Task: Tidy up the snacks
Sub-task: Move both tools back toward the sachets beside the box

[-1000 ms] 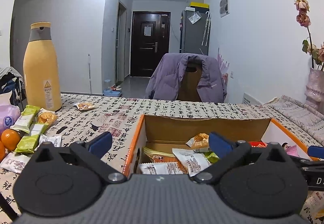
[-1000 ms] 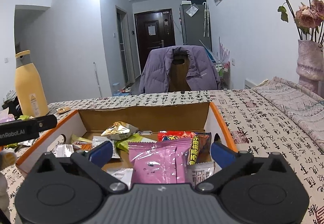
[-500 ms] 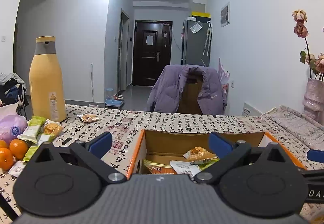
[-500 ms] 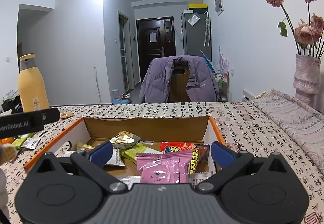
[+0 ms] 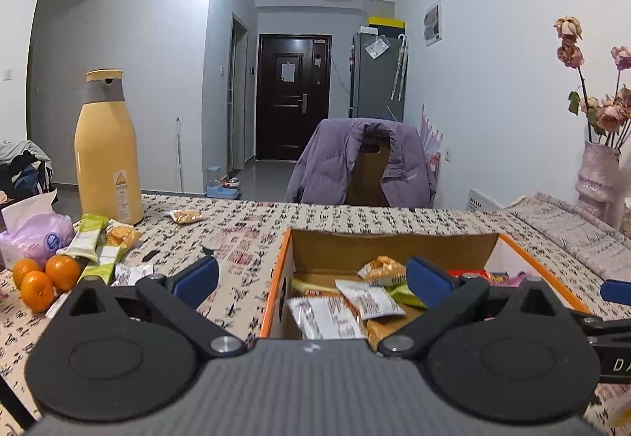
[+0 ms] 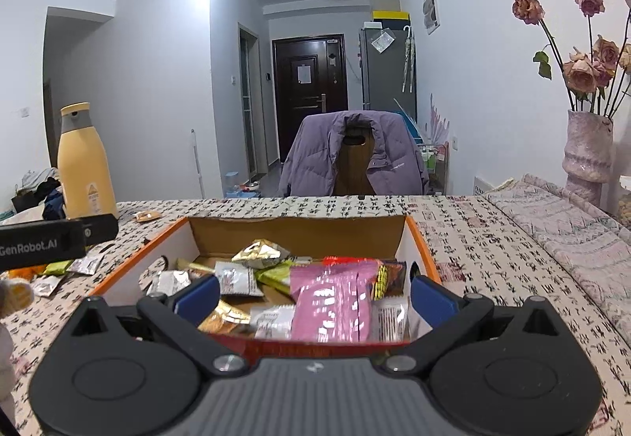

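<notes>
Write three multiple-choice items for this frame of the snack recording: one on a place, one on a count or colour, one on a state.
1. Where does the pink packet lie?
A. inside the cardboard box
B. beside the yellow bottle
C. on the chair

2. How many oranges show at the left of the left wrist view?
A. one
B. three
C. five

3. What state is the right gripper in?
A. shut on a packet
B. shut and empty
C. open and empty

Answers:
1. A, the packet rests among other wrappers between the box's walls.
2. B, three round orange fruits sit together near the tissue pack.
3. C, its blue fingertips stand wide apart with nothing held between them. The left gripper looks the same.
</notes>
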Demonstrator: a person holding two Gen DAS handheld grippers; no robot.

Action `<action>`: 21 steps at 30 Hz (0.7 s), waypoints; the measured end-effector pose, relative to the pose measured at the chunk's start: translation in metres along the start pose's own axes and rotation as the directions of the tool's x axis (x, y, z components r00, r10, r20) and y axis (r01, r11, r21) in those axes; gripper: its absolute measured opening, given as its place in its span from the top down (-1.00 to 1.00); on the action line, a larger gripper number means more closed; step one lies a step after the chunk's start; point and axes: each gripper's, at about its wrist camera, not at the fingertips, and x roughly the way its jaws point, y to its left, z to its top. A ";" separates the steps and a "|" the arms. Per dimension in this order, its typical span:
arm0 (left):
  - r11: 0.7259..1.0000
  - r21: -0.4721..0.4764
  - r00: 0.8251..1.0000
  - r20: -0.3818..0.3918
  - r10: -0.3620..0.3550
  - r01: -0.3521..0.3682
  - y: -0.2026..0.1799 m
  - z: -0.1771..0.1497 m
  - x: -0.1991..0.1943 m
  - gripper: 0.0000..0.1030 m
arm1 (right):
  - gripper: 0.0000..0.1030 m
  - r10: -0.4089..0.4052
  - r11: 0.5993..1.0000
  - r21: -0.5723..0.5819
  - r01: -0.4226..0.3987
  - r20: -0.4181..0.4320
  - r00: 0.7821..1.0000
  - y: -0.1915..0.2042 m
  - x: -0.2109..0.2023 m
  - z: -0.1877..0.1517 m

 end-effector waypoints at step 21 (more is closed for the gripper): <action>1.000 0.009 0.987 -0.160 -0.025 0.027 0.006 -0.054 -0.044 -1.00 | -1.00 -0.002 1.000 0.020 0.004 -0.091 0.996 -0.014 -0.053 -0.055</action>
